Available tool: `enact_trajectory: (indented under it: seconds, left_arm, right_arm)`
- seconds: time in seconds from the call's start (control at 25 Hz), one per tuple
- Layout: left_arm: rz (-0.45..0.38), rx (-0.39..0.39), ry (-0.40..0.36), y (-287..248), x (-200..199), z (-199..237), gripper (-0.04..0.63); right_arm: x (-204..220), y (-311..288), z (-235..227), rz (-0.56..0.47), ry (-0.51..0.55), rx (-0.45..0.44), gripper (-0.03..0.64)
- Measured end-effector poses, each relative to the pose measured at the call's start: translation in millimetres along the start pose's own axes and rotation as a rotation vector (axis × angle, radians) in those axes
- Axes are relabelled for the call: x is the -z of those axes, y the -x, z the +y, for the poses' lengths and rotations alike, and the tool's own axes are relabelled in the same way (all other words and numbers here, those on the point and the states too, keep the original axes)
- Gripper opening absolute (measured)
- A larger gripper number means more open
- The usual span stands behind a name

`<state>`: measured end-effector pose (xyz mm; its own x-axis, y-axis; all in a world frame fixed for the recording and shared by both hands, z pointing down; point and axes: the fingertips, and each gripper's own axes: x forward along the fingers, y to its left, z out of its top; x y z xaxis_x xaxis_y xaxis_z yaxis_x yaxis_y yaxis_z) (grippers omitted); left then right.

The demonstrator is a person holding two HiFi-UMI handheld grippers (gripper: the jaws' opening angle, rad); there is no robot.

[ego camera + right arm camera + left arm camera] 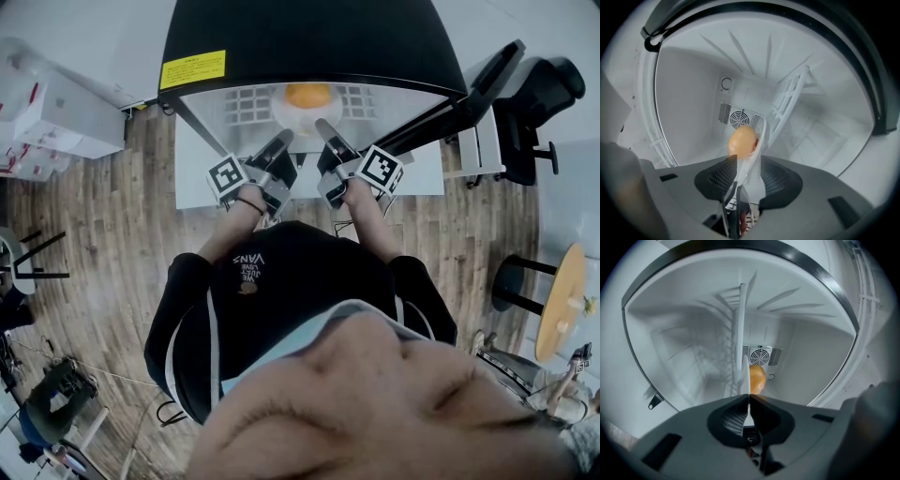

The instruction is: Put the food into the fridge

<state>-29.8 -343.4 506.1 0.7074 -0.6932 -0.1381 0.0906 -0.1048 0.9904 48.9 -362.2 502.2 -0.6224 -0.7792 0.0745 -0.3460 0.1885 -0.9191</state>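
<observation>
Inside fridge (300, 37), orange food (307, 94) on plate (286, 118) lies dead ahead, between both tongs. Rim is pinched by left tongs (749, 397); right tongs (748, 156) spread, rim loose between them.

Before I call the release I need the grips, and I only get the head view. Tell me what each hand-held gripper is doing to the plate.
Observer: The left hand-held gripper has its jaws shut on the thin rim of the plate.
Operator: Now give me the right one.
Observer: The right hand-held gripper stands open, its jaws apart with the rim between them.
Operator: Tell me what sits behind the food.
Observer: A round fan grille on the back wall of the fridge, right behind the orange food.
</observation>
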Motion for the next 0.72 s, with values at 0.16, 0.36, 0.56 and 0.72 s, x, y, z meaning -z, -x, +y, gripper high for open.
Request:
enact_trajectory:
  seconds: [0.16,0.36,0.56,0.72]
  left_arm:
    - [-0.003,0.002,-0.008,1,-1,1,0.028]
    - [-0.007,-0.004,-0.022,1,-2,1,0.028]
    - [-0.011,-0.004,-0.044,1,-2,0,0.028]
    - [-0.014,-0.009,-0.067,2,-1,0,0.028]
  right_arm:
    - [7,7,3,0.015,0.079,0.023,0.149]
    - [8,18,4,0.012,0.163,0.044,0.149]
    - [7,25,7,0.019,0.307,0.062,0.147]
    - [8,29,6,0.023,0.376,0.084,0.146]
